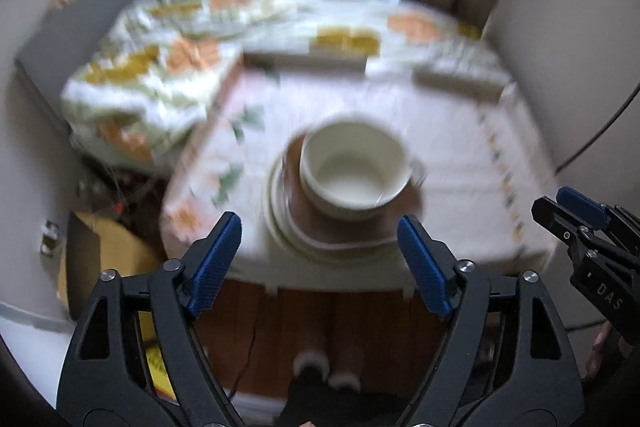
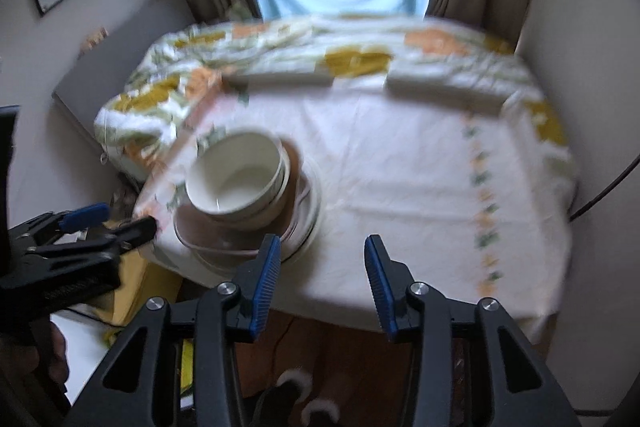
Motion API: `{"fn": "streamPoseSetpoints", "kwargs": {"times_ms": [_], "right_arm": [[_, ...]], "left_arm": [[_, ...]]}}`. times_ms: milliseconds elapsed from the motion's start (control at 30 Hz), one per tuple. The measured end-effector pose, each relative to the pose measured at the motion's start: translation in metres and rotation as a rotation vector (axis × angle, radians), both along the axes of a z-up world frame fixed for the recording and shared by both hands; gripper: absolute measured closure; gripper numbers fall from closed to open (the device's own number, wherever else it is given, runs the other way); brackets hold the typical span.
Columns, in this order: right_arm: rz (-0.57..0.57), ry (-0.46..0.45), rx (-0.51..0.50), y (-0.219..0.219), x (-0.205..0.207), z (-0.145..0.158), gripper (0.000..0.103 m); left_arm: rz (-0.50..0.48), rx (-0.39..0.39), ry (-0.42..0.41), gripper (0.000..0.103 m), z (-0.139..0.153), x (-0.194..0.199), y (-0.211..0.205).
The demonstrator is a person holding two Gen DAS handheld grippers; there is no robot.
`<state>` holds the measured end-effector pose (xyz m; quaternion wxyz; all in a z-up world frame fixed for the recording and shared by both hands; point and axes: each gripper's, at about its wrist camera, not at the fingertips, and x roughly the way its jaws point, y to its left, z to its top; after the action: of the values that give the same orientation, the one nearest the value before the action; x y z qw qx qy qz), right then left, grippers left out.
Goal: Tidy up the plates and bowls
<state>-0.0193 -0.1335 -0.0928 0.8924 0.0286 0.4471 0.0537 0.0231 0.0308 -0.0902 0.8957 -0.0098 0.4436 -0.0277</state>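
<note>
Left tongs (image 1: 320,259) wide apart, empty, off the near edge. Cream bowls (image 1: 354,169) stacked on brown plate (image 1: 304,215) and white plates (image 1: 276,215) near surface (image 1: 460,163) front-left corner. Right tongs (image 2: 320,281) narrowly parted, empty.

A cream bowl (image 1: 354,169) sits upright on top, inside another pale bowl. Under them lies a brown plate (image 1: 304,211). Under that are pale plates (image 1: 280,227) in a stack. The pile stands on the table, near its front-left corner.
</note>
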Motion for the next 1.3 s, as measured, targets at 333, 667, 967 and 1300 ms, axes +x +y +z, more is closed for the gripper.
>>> {"fn": "streamPoseSetpoints", "kwargs": {"times_ms": [333, 667, 967, 1300], "right_arm": [[-0.142, -0.297, -0.051, -0.027, -0.071, 0.099, 0.003], [-0.214, -0.387, -0.063, -0.039, -0.092, 0.107, 0.003], [-0.221, -0.392, -0.065, -0.041, -0.098, 0.108, 0.003], [-0.222, -0.391, -0.064, -0.039, -0.097, 0.108, 0.003]], "left_arm": [[-0.058, 0.032, -0.388, 0.0, 0.104, -0.072, -0.023], [-0.071, 0.051, -0.431, 0.0, 0.11, -0.084, -0.031], [-0.071, 0.073, -0.446, 0.0, 0.109, -0.089, -0.038], [-0.067, 0.078, -0.448, 0.0, 0.109, -0.089, -0.039]]}}
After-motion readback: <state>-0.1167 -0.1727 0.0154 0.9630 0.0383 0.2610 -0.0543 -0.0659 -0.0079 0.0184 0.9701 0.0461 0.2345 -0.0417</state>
